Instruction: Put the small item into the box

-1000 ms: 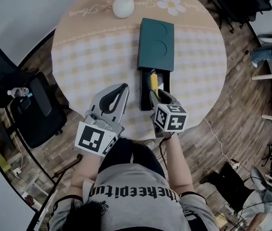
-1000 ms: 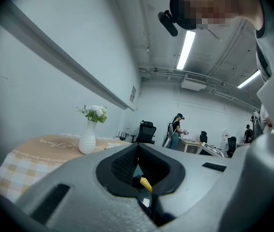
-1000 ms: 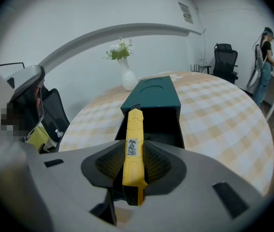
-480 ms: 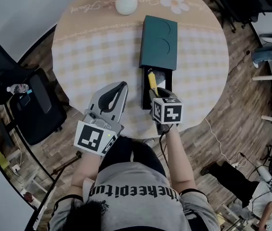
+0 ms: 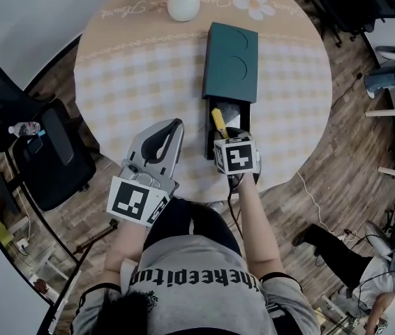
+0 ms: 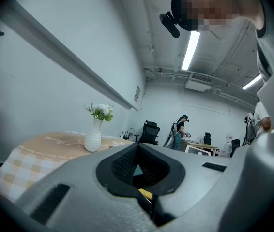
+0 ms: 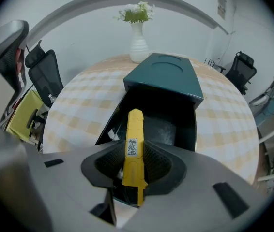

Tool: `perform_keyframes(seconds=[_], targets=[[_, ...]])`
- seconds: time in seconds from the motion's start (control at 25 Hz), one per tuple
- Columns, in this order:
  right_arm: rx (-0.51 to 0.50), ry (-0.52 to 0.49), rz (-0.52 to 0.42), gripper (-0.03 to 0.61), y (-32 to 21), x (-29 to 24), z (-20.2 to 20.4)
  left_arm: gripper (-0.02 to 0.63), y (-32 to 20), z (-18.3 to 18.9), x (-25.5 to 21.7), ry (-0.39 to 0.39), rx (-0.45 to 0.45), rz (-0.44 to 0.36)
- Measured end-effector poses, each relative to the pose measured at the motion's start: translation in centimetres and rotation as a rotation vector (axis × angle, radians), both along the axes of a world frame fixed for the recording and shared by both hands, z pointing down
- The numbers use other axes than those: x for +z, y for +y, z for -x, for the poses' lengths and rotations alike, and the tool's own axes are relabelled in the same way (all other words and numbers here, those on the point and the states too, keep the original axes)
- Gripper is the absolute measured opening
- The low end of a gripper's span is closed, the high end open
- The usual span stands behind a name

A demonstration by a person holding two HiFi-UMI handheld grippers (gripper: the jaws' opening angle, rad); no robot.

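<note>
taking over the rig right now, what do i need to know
Left gripper: shut, empty, over the near part of the table.
Right gripper: shut on the yellow utility knife, whose tip is over the pulled-out drawer of the dark green box.
Done: knife in grip and at the drawer.
Left: lower it in, open the jaws, back off.

The right gripper [image 5: 225,134] is hiding the near end of the yellow item [image 7: 135,124], whose label [image 7: 132,147] is showing too small to read; the vase [image 5: 183,2] top is getting cropped
</note>
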State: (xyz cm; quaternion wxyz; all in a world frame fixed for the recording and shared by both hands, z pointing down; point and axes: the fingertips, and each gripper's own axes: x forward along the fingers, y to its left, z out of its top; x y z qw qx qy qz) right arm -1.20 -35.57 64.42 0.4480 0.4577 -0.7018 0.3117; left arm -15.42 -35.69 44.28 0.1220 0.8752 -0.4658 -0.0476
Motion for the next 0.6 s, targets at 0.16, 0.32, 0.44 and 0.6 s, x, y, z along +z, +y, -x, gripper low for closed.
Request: perform_keyframes(seconds=[0.16,0.32,0.44,0.6], targets=[[-0.033,0.036,0.018,0.119,0.0,0.6,0.2,0.017,0.0,0.3,0.1,0.000,-0.007,0.004],[-0.047,0.044,0.027,0.118,-0.1,0.9,0.3,0.017,-0.1,0.8,0.3,0.002,-0.016,0.011],[-0.044,0.036,0.035,0.118,-0.1,1.1,0.3,0.017,-0.1,0.9,0.4,0.004,-0.019,0.015],[-0.040,0.011,0.043,0.120,-0.4,1.0,-0.7,0.017,-0.3,-0.2,0.3,0.002,-0.019,0.017]])
